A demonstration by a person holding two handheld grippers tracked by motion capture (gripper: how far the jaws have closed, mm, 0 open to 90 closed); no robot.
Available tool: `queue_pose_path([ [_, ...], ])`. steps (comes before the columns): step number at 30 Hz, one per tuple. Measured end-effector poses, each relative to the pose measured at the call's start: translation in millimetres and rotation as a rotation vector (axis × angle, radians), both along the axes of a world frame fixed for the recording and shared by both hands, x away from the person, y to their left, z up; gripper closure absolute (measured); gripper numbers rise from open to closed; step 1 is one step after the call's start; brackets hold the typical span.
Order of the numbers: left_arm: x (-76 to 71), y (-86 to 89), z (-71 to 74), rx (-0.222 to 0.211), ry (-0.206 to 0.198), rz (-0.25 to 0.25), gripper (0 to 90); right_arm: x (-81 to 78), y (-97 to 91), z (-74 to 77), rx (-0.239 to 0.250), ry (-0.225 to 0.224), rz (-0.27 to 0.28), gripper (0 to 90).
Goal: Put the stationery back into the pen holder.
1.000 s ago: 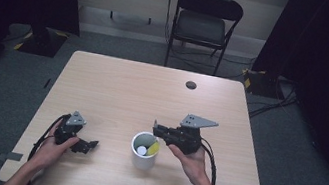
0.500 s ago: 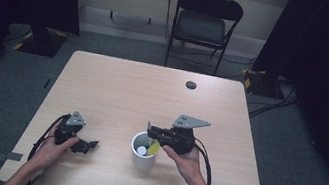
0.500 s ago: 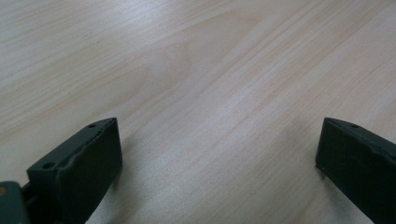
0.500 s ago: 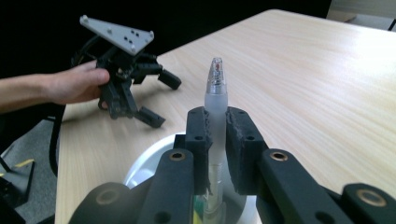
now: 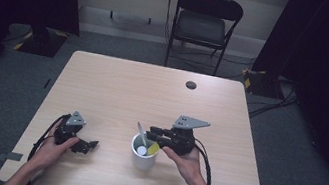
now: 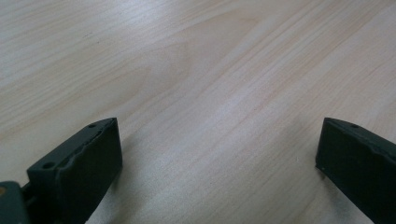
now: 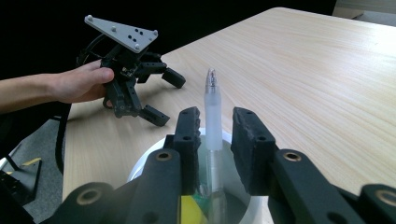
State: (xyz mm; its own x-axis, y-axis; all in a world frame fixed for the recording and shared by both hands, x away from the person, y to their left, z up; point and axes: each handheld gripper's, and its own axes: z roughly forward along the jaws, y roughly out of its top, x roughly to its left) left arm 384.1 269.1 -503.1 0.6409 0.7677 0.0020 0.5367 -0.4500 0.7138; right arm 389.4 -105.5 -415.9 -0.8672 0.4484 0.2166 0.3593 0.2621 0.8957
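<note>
Pen [image 7: 213, 109] now stands upright inside the white cup [image 5: 143, 158], which sits on the desk [image 5: 122, 90] near its front edge, roughly six o'clock from the desk's middle. The right gripper [image 7: 215, 128] hangs directly over the cup; its jaws have just been opening and now stand a little apart on either side of the pen, with a sliver of gap at each pad, so I read the pen as let go and leaning on the cup's rim. Drop looks done; what seems left is to lift that gripper clear. Left gripper [image 5: 77, 140] rests on the desk at about nine o'clock from the cup, well apart from it, jaws spread wide with bare wood between them. Count: one cup, one pen, one yellow item [image 5: 152, 148] and one small white round thing [image 5: 141, 150] inside the cup (cannot tell what either is), two grippers. Beyond the desk at twelve o'clock, one folding chair [image 5: 205, 26].
</note>
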Motion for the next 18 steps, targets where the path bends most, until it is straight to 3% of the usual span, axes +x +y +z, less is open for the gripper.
queue_pose_path([
  [9, -0.8, 0.0, 0.0, 0.000, 0.001, 0.001, 0.0, 2.1, -5.2, 7.0, 0.014, -0.013, -0.032, 67.3],
  [18, -1.0, 0.0, 0.0, -0.001, 0.001, 0.002, 0.0, 4.0, -25.5, 11.0, 0.032, -0.015, -0.097, 63.6],
])
